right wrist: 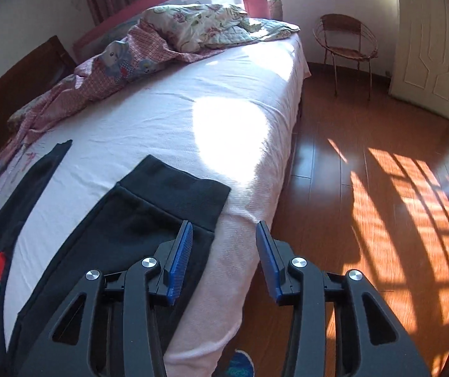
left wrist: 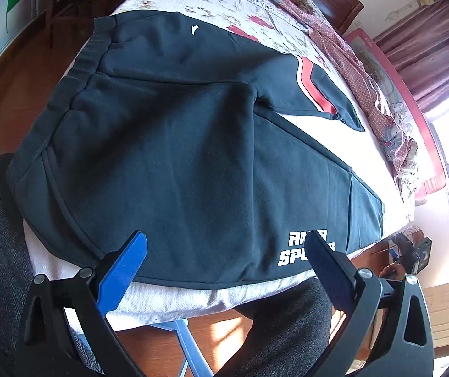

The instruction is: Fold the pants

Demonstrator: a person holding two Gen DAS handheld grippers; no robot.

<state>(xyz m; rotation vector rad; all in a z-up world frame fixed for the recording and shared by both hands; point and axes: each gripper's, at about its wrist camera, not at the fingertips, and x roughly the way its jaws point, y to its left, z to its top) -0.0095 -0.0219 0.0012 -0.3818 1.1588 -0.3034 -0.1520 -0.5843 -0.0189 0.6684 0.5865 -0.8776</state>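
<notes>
The dark sweatpants (left wrist: 193, 144) lie spread flat on the bed (left wrist: 168, 298), waistband (left wrist: 76, 69) at the left of the left wrist view, both legs running to the right. The near leg lies along the bed's near edge and bears white lettering (left wrist: 300, 248) close to that edge. The far leg (left wrist: 306, 81), with a red and white stripe, angles away, bare sheet showing between the two.

Left tool (left wrist: 224, 251): jaws wide apart, nothing between them, poised above the near leg at the bed's edge. No contact with the cloth can be confirmed.

In the right wrist view the near leg's cuff (right wrist: 177, 185) rests flat by the bed's edge. Right tool (right wrist: 224, 235): jaws apart and empty, hanging over the bed's edge just right of the cuff, its left finger (right wrist: 180, 257) overlapping the leg in view.

A rumpled patterned quilt (right wrist: 130, 59) lies along the far side of the bed. A wire-frame chair (right wrist: 347, 47) stands on the wooden floor (right wrist: 366, 188) at right.
</notes>
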